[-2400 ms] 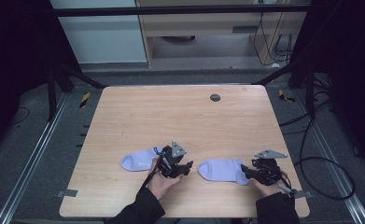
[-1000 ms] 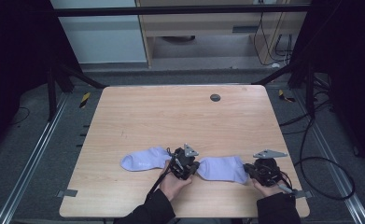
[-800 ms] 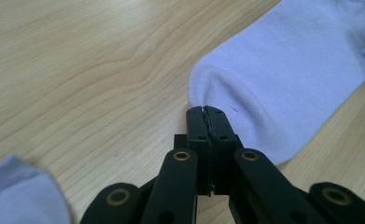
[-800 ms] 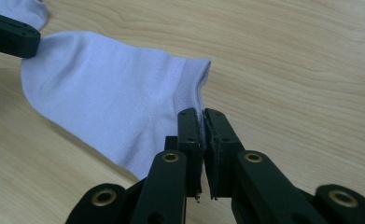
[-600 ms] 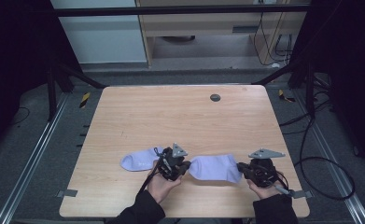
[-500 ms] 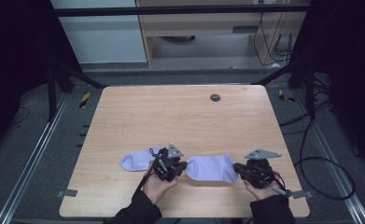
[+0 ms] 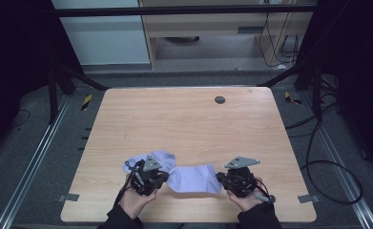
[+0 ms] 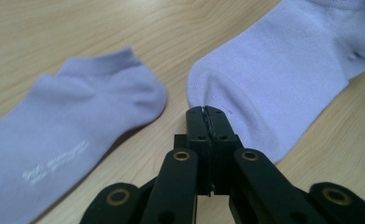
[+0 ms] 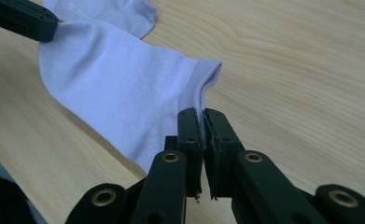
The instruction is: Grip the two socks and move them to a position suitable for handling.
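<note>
We have the right sock (image 7: 196, 177) pinched at both ends, left tongs (image 7: 161, 177) on toe, right tongs (image 7: 221, 179) on cuff, near the table's front edge; stacking it on the left sock (image 7: 148, 160) remains.

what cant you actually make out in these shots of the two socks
- Lying sock: in the high view the left tongs cover its near part; in the left gripper view its far end is cut off by the edge.
- Small pale print on that sock: too small and blurred to read.
- Held sock: its cuff is hidden inside the right tongs.
</note>
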Demonstrator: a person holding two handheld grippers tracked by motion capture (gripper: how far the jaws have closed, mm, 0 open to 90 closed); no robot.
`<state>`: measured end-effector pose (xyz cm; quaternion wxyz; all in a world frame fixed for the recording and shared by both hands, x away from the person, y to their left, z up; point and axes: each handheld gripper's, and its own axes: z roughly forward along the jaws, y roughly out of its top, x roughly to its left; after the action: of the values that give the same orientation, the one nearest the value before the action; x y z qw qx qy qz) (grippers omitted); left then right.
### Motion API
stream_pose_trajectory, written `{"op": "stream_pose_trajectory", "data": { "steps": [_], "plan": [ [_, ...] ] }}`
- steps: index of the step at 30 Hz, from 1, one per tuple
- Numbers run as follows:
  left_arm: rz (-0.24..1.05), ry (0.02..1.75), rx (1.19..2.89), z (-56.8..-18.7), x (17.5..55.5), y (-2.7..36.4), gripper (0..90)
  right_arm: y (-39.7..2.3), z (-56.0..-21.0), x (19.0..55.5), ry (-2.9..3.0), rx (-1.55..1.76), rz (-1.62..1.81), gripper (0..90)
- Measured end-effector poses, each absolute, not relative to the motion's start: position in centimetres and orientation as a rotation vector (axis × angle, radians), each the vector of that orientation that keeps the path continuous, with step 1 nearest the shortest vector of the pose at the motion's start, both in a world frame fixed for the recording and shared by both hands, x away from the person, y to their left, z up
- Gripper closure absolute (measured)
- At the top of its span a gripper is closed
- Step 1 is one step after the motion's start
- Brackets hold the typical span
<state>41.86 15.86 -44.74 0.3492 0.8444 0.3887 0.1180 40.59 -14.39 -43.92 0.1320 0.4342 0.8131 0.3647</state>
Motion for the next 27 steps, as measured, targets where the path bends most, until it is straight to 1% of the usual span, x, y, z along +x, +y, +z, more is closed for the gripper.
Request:
{"op": "stream_pose_trajectory", "data": {
  "steps": [4,9,15,22,27],
  "plan": [
    [0.299,1.040,2.176,-45.2,41.6,17.1,89.1,-13.0,-44.6,40.7,2.398,1.233,1.047,85.8],
    [0.287,1.055,2.195,-46.1,41.6,17.5,89.1,-12.0,-45.4,40.8,2.428,1.233,1.019,85.7],
    [0.278,1.053,2.227,-47.3,41.7,16.7,88.9,-12.3,-46.6,41.0,2.436,1.267,0.981,84.8],
    [0.288,1.058,2.244,-47.7,41.7,16.6,87.9,-12.4,-47.2,41.4,2.435,1.268,0.967,82.5],
    [0.303,1.064,2.239,-47.9,41.6,16.7,82.0,-12.1,-47.6,41.6,2.440,1.267,0.938,79.0]
  ]
}}
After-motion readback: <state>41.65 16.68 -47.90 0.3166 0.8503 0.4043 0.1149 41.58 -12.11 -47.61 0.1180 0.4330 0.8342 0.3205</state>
